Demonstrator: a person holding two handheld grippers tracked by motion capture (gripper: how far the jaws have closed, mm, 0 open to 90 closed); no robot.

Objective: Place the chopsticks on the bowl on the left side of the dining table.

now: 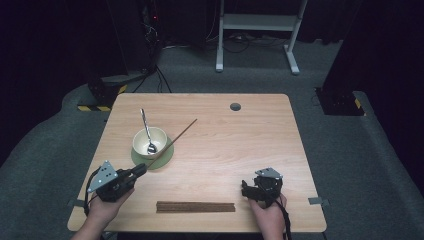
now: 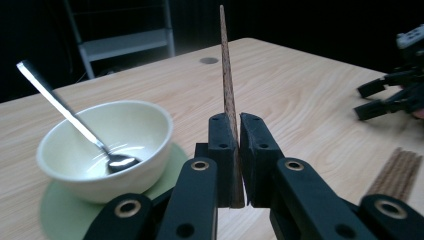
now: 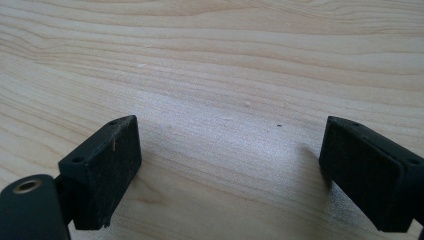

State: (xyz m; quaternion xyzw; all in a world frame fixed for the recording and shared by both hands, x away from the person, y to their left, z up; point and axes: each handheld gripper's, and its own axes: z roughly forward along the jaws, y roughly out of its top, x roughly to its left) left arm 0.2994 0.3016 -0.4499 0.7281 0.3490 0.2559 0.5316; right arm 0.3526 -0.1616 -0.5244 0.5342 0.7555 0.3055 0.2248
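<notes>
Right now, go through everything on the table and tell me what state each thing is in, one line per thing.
Left hand-held gripper: shut on the chopstick.
Chopstick: clamped by its thick end, tip slanting past the bowl.
Right hand-held gripper: open, holding nothing, over bare wood.
Bowl: upright on the green coaster.
Spoon: in the bowl, handle leaning on the rim.
Bundle of chopsticks: lying flat near the table's front edge.

The left gripper [image 1: 140, 170] pinches a chopstick [image 1: 172, 142] slanting over a bowl [image 1: 149, 141]; the right gripper [image 1: 245, 189] rests near a chopstick bundle [image 1: 195, 206].
</notes>
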